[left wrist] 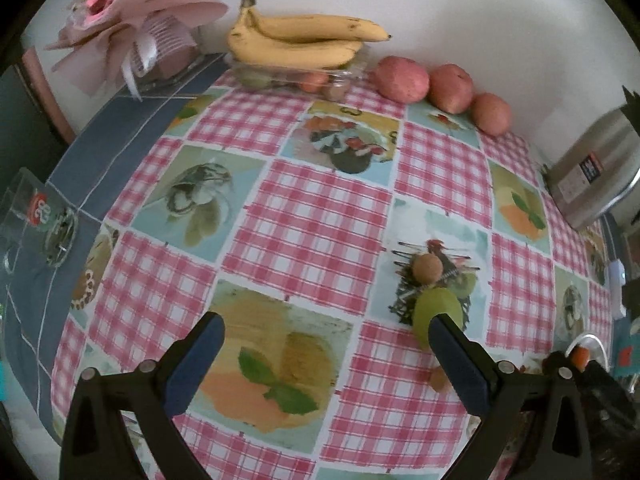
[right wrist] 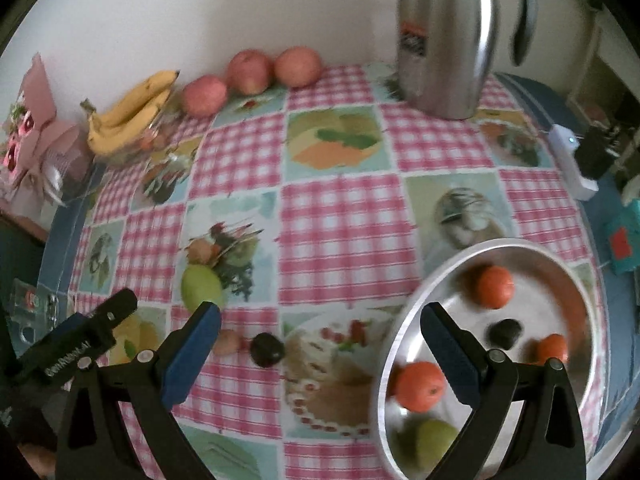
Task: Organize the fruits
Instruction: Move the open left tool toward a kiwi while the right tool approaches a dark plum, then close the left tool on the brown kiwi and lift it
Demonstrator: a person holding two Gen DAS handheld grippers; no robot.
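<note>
My left gripper [left wrist: 326,326] is open and empty above the checked tablecloth. A green fruit [left wrist: 434,314] lies by its right finger, with a small brown fruit [left wrist: 427,267] just beyond and another small one [left wrist: 440,380] beside the finger. My right gripper [right wrist: 320,316] is open and empty. Its right finger is over a metal bowl [right wrist: 404,320] that holds three oranges [right wrist: 494,286], a dark plum [right wrist: 503,332] and a green fruit [right wrist: 434,438]. On the cloth lie a green fruit [right wrist: 200,286], a dark plum [right wrist: 267,349] and a small pinkish fruit [right wrist: 228,342].
Bananas [left wrist: 300,40] lie on a clear box at the back wall, next to three red apples [left wrist: 402,78]. A steel thermos jug [right wrist: 448,36] stands at the back right. A pink bouquet [left wrist: 132,20] sits back left. The left gripper's body [right wrist: 80,344] shows at lower left.
</note>
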